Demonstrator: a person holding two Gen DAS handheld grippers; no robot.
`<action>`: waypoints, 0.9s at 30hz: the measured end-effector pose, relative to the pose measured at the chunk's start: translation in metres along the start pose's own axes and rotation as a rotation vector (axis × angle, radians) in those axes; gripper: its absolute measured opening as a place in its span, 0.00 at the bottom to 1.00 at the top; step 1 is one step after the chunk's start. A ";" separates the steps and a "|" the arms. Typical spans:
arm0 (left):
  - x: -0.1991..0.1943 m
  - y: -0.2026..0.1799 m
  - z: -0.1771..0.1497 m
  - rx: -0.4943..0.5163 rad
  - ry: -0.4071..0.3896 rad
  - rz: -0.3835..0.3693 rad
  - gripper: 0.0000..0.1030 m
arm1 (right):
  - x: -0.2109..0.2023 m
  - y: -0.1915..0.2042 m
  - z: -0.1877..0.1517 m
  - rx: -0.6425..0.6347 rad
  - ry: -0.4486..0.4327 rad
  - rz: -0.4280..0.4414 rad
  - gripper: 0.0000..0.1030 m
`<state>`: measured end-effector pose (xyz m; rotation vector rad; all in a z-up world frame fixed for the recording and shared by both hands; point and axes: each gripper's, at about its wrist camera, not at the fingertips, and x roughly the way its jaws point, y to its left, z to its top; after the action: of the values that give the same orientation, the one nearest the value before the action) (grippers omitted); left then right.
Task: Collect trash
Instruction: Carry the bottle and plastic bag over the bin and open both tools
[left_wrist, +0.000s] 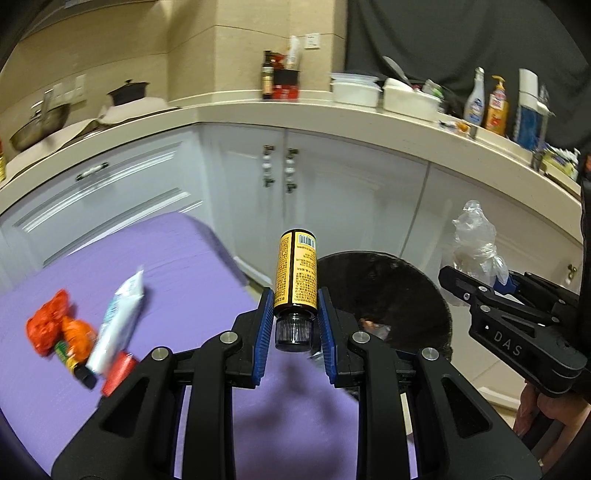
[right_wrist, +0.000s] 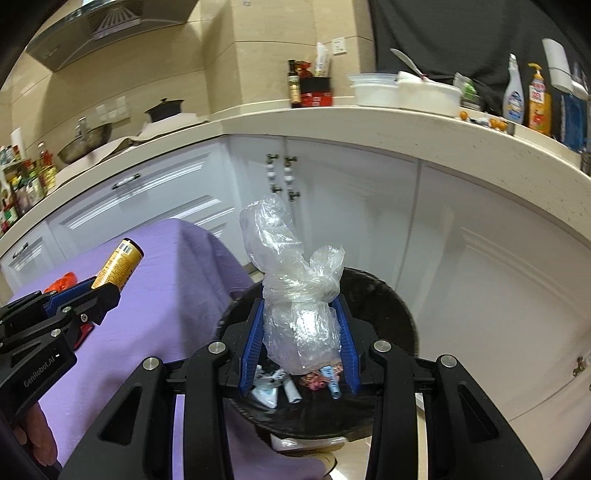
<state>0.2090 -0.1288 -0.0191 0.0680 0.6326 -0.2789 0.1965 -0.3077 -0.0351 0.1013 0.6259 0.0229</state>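
My left gripper (left_wrist: 295, 306) is shut on a small yellow-labelled bottle (left_wrist: 296, 273) with a black cap, held upside-up with the cap toward the camera, near the rim of a black trash bin (left_wrist: 399, 284). The bottle (right_wrist: 118, 264) and left gripper (right_wrist: 86, 295) also show at the left of the right wrist view. My right gripper (right_wrist: 301, 325) is shut on a crumpled clear plastic bag (right_wrist: 291, 280), held right over the open bin (right_wrist: 388, 302). Several scraps of trash lie inside the bin. The right gripper (left_wrist: 476, 284) with the bag (left_wrist: 474, 240) shows at the right of the left wrist view.
A table with a purple cloth (left_wrist: 166, 258) holds a white tube (left_wrist: 118, 317), orange wrappers (left_wrist: 55, 325) and a red item (left_wrist: 118, 373). White cabinets (left_wrist: 332, 192) and a counter (left_wrist: 332, 110) with bottles and bowls curve behind the bin. A hand (left_wrist: 546, 410) grips the right tool.
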 end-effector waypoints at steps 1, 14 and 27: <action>0.004 -0.005 0.001 0.008 0.002 -0.003 0.22 | 0.002 -0.005 0.000 0.007 0.001 -0.005 0.36; 0.061 -0.040 0.006 0.065 0.062 -0.021 0.22 | 0.035 -0.033 -0.003 0.042 0.037 -0.028 0.36; 0.085 -0.035 0.011 0.007 0.074 0.003 0.51 | 0.054 -0.039 -0.001 0.062 0.032 -0.050 0.57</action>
<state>0.2713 -0.1841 -0.0602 0.0863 0.7052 -0.2765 0.2394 -0.3439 -0.0713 0.1451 0.6606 -0.0432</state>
